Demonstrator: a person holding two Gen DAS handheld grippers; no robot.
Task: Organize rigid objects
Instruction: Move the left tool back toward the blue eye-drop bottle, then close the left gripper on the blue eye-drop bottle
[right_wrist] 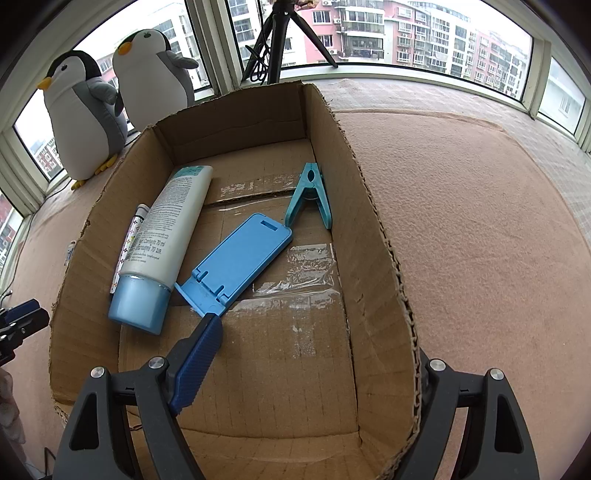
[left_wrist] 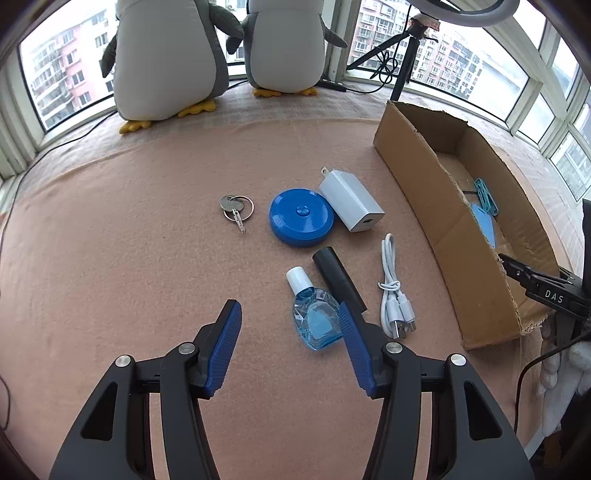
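Two tools agape, empty: left tool (left_wrist: pixel 290 325); right tool (right_wrist: pixel 310 354) stamped "DAS". Tube (right_wrist: pixel 166 236) reads "70 ml".

Home bay-window ledge: plush penguins (left_wrist: pixel 166 62), apartment blocks (right_wrist: pixel 369 33) outside.

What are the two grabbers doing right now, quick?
Left gripper: open, holding nothing, hovering near the small blue bottle.
Right gripper: open, holding nothing, with one of its fingers inside the cardboard box and the other outside its wall.

Reading "DAS" in white on the right gripper (left_wrist: pixel 517 267); showing "70 ml" on the white tube (right_wrist: pixel 166 229) in the cardboard box (right_wrist: pixel 373 221).
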